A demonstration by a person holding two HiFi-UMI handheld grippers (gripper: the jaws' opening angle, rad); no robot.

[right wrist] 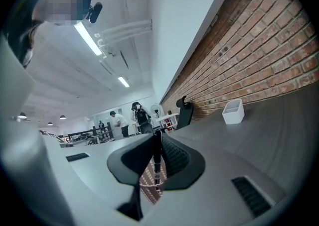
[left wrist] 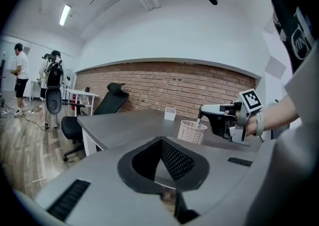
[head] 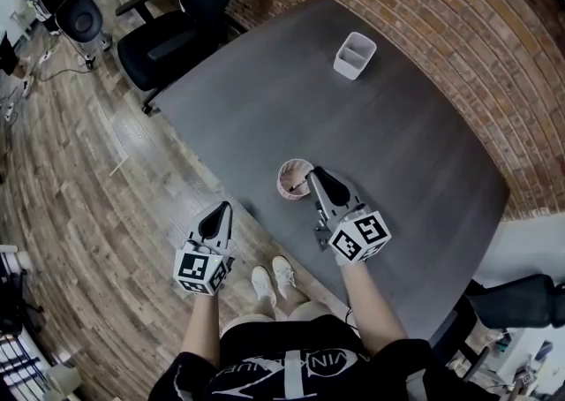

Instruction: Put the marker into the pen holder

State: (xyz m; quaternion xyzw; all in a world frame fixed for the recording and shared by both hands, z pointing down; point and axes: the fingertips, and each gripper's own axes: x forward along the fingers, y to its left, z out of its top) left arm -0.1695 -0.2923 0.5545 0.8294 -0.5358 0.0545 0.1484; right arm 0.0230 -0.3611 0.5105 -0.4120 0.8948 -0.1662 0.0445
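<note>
A grey table (head: 397, 143) runs along a brick wall (head: 424, 28) in an open workroom with a wood floor (head: 79, 187), seen from my remote station. My right tongs (head: 311, 175) are pinched on the marker (right wrist: 157, 158), a slim black stick clamped upright between the two dark pads. Its lower end hangs at the mouth of the pen holder (head: 291, 180). That holder, a pale mesh cup, stands on the table directly beneath the right tongs' tips, near the table edge closest to the wearer.

My left tongs (head: 222, 209) are pressed together at the tips with nothing between them. They hover to the left of the right tongs, off the table edge and above the floor, pointing roughly toward the holder. From the left tongs' own camera, the right tongs appear ahead and to the right, poised over the cup's rim.

Well beyond the right tongs, farther along the table and nearer the wall, sits a small white tub (head: 355, 55), open at the top. Past the table's far corner, ahead and to the left of both tongs, stands a black office chair (head: 168, 37). Behind the tongs, the wearer's pale shoes (head: 274, 280) show on the floor. Far off to the left of the left tongs, people (left wrist: 20, 78) stand across the room.
</note>
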